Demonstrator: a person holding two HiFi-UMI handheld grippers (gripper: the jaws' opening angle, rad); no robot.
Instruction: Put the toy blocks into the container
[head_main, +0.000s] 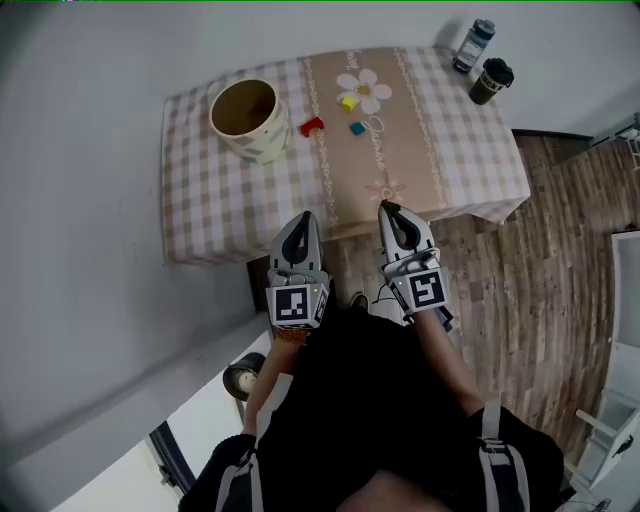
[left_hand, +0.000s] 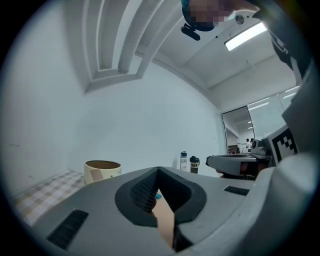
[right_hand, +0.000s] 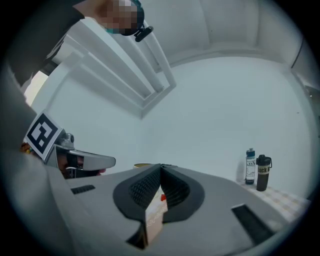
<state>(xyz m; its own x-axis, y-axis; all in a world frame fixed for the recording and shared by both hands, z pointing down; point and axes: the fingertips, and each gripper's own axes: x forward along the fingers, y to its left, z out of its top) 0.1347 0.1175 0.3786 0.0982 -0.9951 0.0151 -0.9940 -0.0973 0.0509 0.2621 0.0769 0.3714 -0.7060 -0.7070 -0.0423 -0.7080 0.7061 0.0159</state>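
Jaws pinched together and empty, the left gripper (head_main: 303, 218) and right gripper (head_main: 386, 210) wait well short of the container (head_main: 248, 118), apparently poised to start. The red block (head_main: 312, 126), yellow block (head_main: 348, 101) and blue block (head_main: 356, 128) lie just beside it on the table (head_main: 200, 210).

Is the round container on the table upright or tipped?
Upright: the container stands on the table, its open mouth facing up.

Red block (head_main: 312, 126), yellow block (head_main: 348, 101), blue block (head_main: 356, 128) loose on checked worktop, cream container (head_main: 249, 120) upright, open, empty, left of blocks
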